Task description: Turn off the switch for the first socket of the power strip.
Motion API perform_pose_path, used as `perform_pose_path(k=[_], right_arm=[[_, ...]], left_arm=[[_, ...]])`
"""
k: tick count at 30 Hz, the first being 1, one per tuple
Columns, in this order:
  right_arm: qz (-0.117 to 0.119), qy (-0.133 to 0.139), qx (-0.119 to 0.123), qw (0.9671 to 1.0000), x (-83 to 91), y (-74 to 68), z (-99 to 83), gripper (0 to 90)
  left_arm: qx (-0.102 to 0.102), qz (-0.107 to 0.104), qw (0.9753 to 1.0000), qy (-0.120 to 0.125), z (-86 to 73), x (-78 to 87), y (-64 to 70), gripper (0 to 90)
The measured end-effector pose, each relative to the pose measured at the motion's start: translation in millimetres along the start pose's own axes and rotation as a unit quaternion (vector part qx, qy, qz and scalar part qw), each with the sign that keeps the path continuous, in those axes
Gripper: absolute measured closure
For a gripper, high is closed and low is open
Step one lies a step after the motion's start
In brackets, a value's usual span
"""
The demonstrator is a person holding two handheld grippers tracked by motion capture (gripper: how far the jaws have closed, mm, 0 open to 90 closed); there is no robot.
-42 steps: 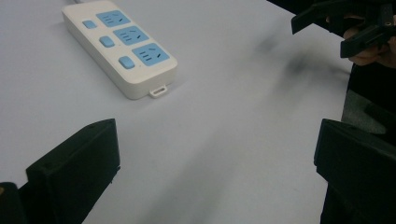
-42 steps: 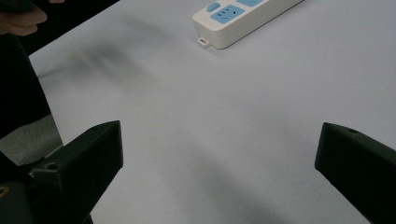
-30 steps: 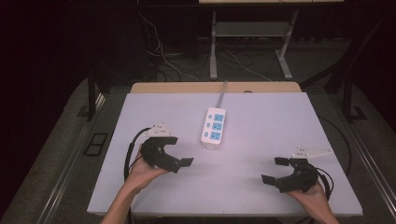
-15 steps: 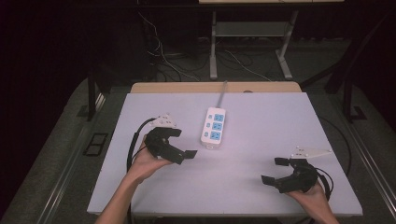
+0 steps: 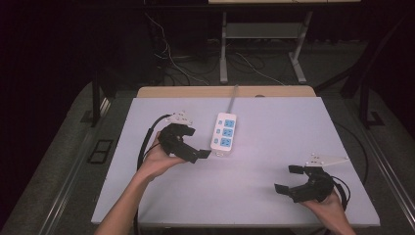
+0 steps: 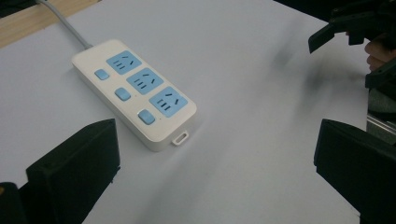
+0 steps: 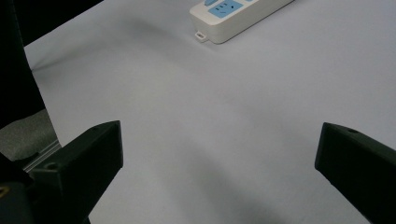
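A white power strip (image 5: 224, 132) with three blue sockets and blue switches lies on the pale table (image 5: 284, 127), its grey cord (image 5: 234, 97) running off the far edge. My left gripper (image 5: 195, 143) is open just left of the strip's near end, with nothing between its jaws. In the left gripper view the strip (image 6: 135, 91) lies ahead and left between my left gripper's (image 6: 215, 172) spread jaws. My right gripper (image 5: 287, 179) stands open and empty near the front right corner. The right gripper view (image 7: 215, 172) has the strip's end (image 7: 238, 14) far ahead.
A wooden strip (image 5: 225, 91) borders the table's far edge. Beyond it are metal desk legs (image 5: 223, 49) and loose cables on a dark floor. The other gripper (image 6: 355, 28) appears at the top right of the left gripper view. Bare tabletop lies between the two grippers.
My left gripper has moved forward and to the right, closer to the power strip's near end. The right gripper has stayed put.
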State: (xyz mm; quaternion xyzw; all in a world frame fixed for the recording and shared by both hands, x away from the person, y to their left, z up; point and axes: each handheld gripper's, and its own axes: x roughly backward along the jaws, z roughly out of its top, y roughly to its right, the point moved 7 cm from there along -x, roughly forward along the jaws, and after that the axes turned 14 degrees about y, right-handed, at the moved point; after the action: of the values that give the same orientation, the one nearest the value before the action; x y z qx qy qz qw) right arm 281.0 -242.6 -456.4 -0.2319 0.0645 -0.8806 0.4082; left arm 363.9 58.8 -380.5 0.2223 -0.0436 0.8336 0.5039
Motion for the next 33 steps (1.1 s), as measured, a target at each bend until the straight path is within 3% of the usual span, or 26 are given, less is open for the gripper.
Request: perform_pose_path(k=[21, 33], right_arm=[[-0.001, -0.004, 0.005, 1.0, -0.4, -0.6, -1.3, 0.8], [0.0, -0.002, 0.005, 1.0, 0.7, -0.7, -1.2, 0.8]], left_arm=[[-0.012, -0.007, 0.9997, -0.019, 18.1, -21.1, -19.0, 0.0], [-0.012, 0.001, 0.9996, -0.026, 25.8, -32.2, -35.9, 0.1]])
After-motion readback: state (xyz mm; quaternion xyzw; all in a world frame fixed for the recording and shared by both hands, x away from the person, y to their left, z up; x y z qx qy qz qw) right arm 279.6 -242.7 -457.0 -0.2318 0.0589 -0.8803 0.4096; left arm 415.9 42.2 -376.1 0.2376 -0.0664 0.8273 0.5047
